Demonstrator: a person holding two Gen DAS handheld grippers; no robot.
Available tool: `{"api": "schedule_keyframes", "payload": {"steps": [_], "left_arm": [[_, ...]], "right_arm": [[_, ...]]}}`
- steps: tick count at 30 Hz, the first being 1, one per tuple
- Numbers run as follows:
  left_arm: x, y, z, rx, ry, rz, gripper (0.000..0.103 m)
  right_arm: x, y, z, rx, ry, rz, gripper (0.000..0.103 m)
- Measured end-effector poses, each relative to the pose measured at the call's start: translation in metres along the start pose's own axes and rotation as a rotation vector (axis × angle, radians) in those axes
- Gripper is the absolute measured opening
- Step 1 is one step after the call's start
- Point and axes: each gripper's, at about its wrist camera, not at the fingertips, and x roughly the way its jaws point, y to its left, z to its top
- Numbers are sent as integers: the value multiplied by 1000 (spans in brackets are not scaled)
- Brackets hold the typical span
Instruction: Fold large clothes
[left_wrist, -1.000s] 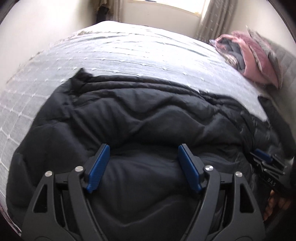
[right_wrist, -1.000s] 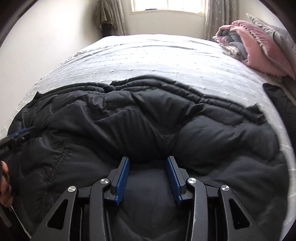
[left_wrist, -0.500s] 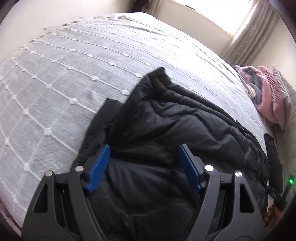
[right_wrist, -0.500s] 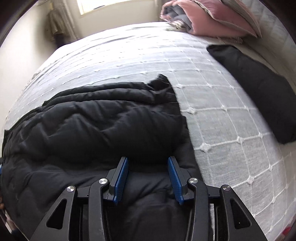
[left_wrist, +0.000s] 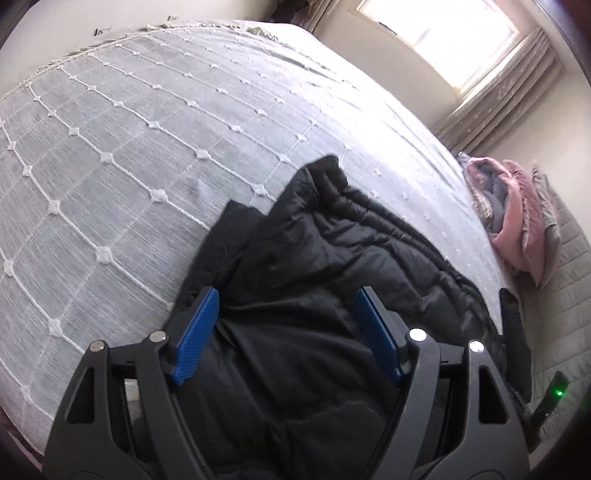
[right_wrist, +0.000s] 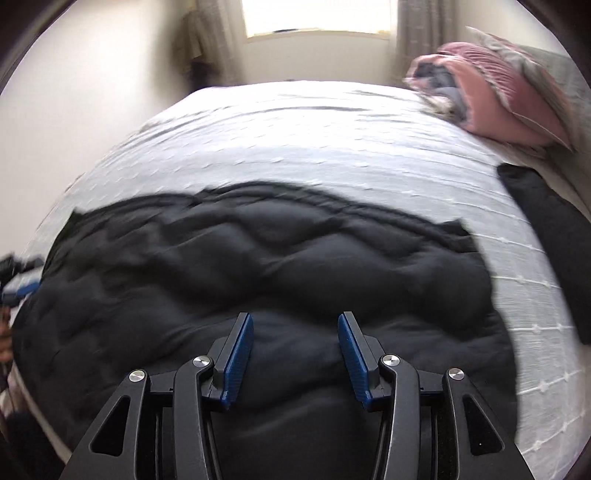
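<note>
Left wrist only: jacket sleeve corner.

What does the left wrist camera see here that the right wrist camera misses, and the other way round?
Only the left wrist view shows the left gripper close up with its jaws wide apart, a flat dark flap sticking out from the black puffy jacket, and a green light at the right edge.

Only the right wrist view shows the right gripper, also open, and the jacket's whole far edge across the bed.

Both show the jacket, the white bedspread, the pink bedding pile, a separate dark garment and the window.
</note>
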Motion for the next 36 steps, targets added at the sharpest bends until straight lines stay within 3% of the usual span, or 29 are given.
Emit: {"api": "schedule_keyframes", "payload": {"steps": [3, 5, 8, 10, 13, 15, 17, 20, 22, 25, 28, 31, 36], "left_arm": [[1, 12, 2, -6, -9, 66, 77], [9, 22, 3, -44, 31, 97, 77], [15, 39, 1, -160, 99, 28, 76], [-5, 37, 1, -174, 31, -7, 76], [-51, 5, -3, -20, -128, -72, 77], [-63, -21, -14, 88, -161, -108, 82], [-59, -45, -29, 167, -135, -118, 82], [-31, -79, -63, 260, -15, -115, 82], [-8, -92, -80, 299, 54, -60, 82], [4, -94, -86, 354, 26, 68, 82], [0, -73, -71, 293, 13, 159, 82], [-4, -51, -54, 215, -4, 195, 82], [-6, -3, -30, 69, 36, 176, 82]], "right_arm": [[2, 13, -6, -23, 24, -36, 49], [8, 12, -7, -22, 40, -44, 51], [5, 3, -8, 45, 47, -41, 52], [-14, -3, -13, 87, 12, 5, 53], [-36, 2, -27, 104, -19, 114, 60], [-43, 17, -37, 54, -23, 155, 61], [-42, 38, -42, -15, -14, 142, 61], [-32, 69, -45, -125, -5, 104, 63], [-20, 81, -48, -182, 17, 46, 66], [-13, 74, -47, -214, 34, -9, 71], [-14, 47, -45, -159, 54, -45, 73], [-12, 10, -40, -93, 80, -125, 75], [-20, -59, -40, 105, 110, -206, 80]]}}
